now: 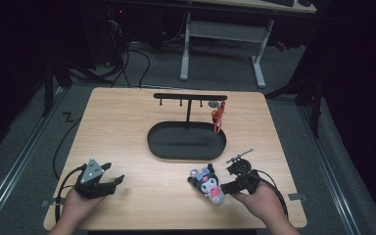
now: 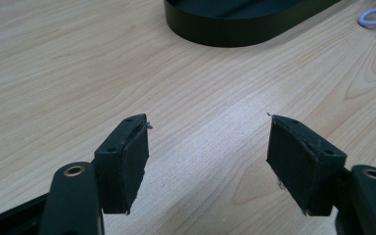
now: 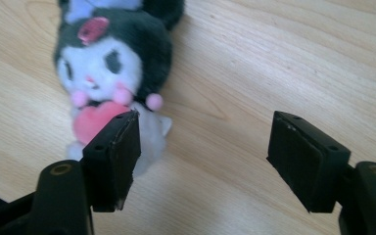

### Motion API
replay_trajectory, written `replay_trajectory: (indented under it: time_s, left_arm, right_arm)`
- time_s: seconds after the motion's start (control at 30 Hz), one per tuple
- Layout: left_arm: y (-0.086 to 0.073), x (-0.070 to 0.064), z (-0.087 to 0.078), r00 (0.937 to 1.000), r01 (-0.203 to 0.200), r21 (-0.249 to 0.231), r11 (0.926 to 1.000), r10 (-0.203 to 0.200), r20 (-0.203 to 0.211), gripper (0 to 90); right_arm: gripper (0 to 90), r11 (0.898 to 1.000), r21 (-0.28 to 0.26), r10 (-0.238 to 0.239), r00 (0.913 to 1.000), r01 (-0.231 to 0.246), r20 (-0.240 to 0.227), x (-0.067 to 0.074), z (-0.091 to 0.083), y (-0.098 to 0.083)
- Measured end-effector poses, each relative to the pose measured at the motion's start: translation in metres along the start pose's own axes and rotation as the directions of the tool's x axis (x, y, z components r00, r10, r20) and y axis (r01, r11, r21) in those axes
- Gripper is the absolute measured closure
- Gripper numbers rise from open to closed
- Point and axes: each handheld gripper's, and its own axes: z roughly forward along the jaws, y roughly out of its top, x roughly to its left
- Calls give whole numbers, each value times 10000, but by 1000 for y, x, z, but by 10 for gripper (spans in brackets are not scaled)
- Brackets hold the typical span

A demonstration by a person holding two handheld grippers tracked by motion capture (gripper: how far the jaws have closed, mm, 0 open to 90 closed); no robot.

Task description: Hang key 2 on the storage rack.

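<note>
The plush toy (image 1: 208, 184) — a small dark-eared figure with a white face and a pink heart on its chest — lies flat on the worktop (image 1: 142, 127) near the front edge on the right side, its long axis running roughly from the head, nearer the tray, to the feet, nearer the person. In the right gripper view the plush toy (image 3: 112, 73) sits off to the left of the gap rather than inside it: one pad overlaps its lower body in the picture, but nothing is pinched. The right hand-held gripper (image 1: 232, 186) is just beside the toy on its right, jaws spread wide with bare wood between them, so I judge the toy is released or not yet taken. Any grasp would need that gripper to shift sideways toward the toy and close across its narrow body. The left hand-held gripper (image 1: 108, 180) rests well apart at the front left, also wide and empty. Behind stand the black oval tray (image 1: 186, 141) and its hook stand (image 1: 190, 98), with a red charm (image 1: 218, 116) hanging from the right end.
</note>
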Motion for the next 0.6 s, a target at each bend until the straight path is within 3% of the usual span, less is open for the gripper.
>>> replay_trajectory:
  time_s: [0.13,0.3,0.6]
  left_arm:
    - [0,1,-1,10000,15,11,10000,-15,18,322]
    - [-1,1,-1,10000,6,15,10000,-6,40,322]
    - [0,1,0,10000,-34,51,10000,33,62,320]
  right_arm:
    - [238,9998,-62,-179,9998,179,39,10,-6,3]
    - [213,9994,-23,-332,9992,331,-243,22,-7,6]
    - [182,9961,649,-544,9958,592,-730,37,17,4]
